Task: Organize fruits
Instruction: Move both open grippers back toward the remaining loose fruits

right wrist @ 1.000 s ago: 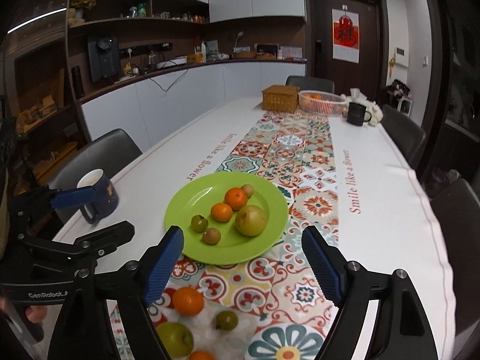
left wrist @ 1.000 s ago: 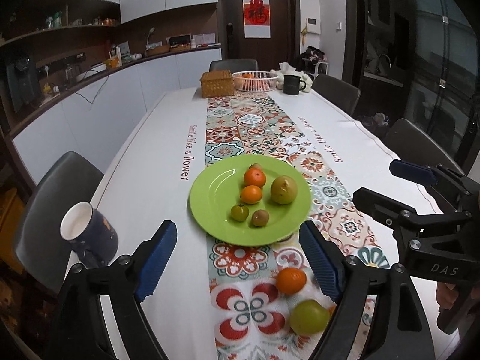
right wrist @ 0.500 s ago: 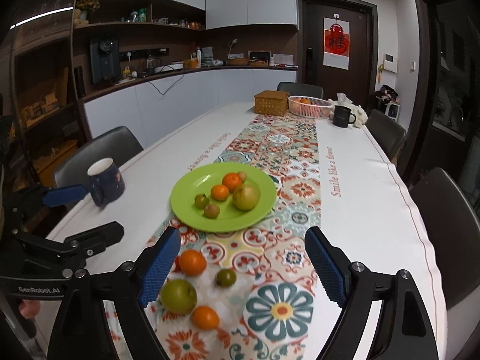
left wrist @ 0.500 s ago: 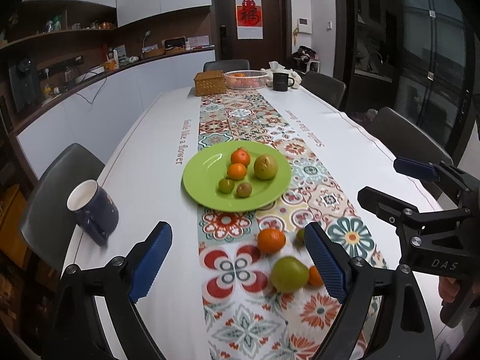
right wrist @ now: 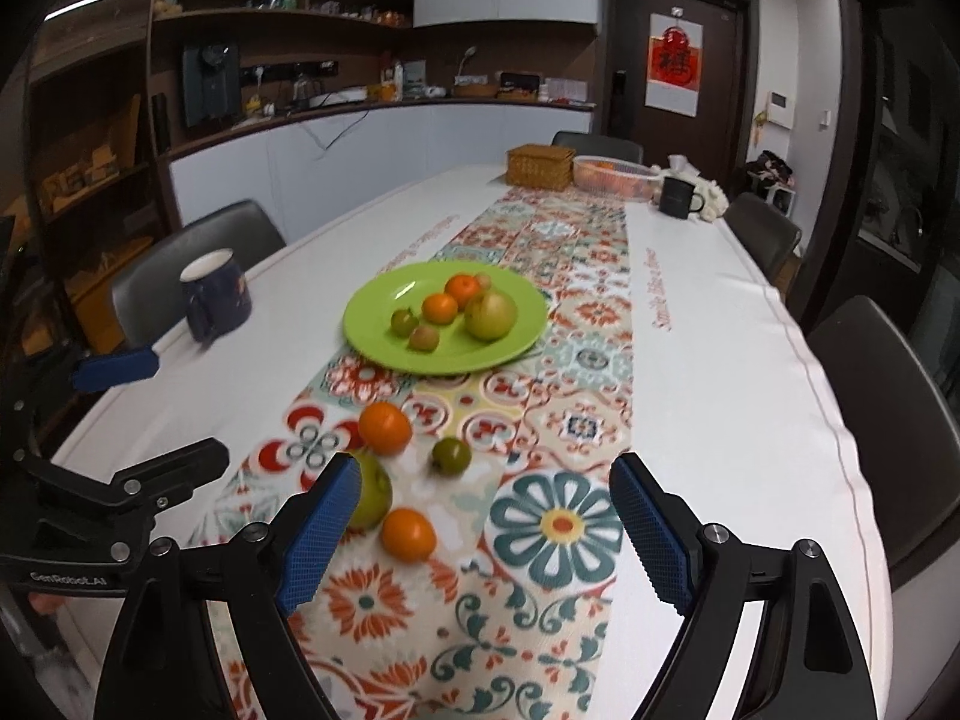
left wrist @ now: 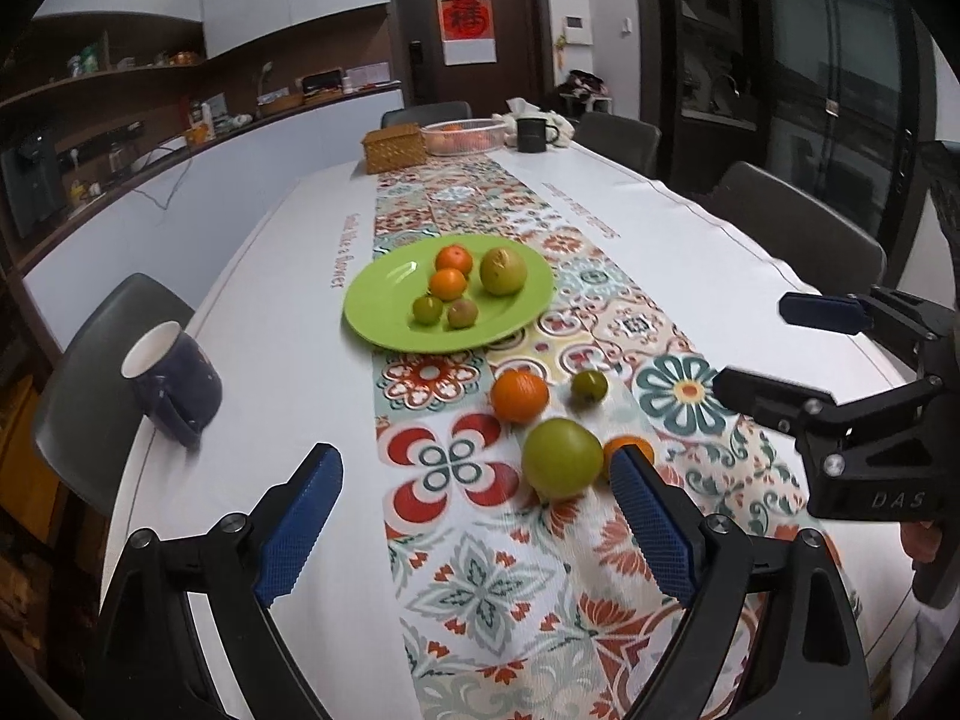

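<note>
Both the left gripper [left wrist: 474, 516] and right gripper [right wrist: 486, 525] are wide open and hold nothing. Four loose fruits [right wrist: 384, 426] lie on the table runner [left wrist: 480, 588] near the table's near edge, by the green plate [left wrist: 384, 288].

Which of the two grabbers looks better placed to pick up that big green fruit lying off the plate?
Left, probably. The big green fruit lies just ahead of the open left gripper, beside its right-hand finger. From the right gripper it sits off to the side, partly hidden.

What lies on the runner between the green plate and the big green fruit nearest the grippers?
Between the green plate and the big green fruit lie an orange and a small green fruit, clearest in the left wrist view.
</note>
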A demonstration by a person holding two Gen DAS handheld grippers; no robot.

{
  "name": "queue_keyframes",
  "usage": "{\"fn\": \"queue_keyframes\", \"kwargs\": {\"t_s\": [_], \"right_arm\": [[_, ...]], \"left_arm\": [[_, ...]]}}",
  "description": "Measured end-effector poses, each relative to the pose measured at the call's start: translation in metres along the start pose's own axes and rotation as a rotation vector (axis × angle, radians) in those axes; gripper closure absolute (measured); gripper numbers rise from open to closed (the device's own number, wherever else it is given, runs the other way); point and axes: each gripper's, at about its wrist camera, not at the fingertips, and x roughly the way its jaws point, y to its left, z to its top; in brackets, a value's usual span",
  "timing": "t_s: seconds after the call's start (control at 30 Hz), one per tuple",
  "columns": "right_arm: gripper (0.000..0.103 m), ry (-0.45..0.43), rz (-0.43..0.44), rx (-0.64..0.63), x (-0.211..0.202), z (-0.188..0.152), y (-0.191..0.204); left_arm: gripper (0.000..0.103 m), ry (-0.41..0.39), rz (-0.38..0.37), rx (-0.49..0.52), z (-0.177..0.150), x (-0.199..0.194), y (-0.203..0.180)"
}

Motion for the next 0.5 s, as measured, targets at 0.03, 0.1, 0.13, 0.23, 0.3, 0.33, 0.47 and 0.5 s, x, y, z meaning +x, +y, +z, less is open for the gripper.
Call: {"fn": "queue_keyframes", "kwargs": {"t_s": [0.03,0.1,0.13,0.23,0.3,0.33,0.47,0.5], "right_arm": [[0.018,0.014,0.013,-0.010,0.002,-0.004,0.002],[0.018,0.030,0.023,-0.025,0.006,-0.009,0.005],[0.018,0.041,0.032,-0.039,0.008,-0.012,0.007],[0.018,0.066,0.037,-0.071,0.015,-0.018,0.011],[0.018,0.079,0.046,-0.094,0.021,-0.021,0.013],[0.018,0.088,0.048,-0.109,0.025,-0.022,0.014],[0.026,0.139,0.079,-0.157,0.040,-0.025,0.019],[0.026,0.154,0.092,-0.168,0.045,-0.025,0.020]], "left_arm": [[0.012,-0.001,-0.007,0.011,-0.002,0.001,-0.001],[0.012,-0.002,-0.020,0.040,-0.005,0.002,-0.003],[0.012,-0.007,-0.029,0.061,-0.006,0.003,-0.005],[0.012,-0.010,-0.041,0.135,-0.006,0.010,-0.009],[0.012,-0.008,-0.066,0.188,-0.006,0.017,-0.011],[0.013,-0.005,-0.074,0.203,-0.005,0.019,-0.012],[0.015,0.026,-0.134,0.277,-0.004,0.036,-0.017],[0.015,0.036,-0.146,0.285,-0.005,0.040,-0.018]]}}
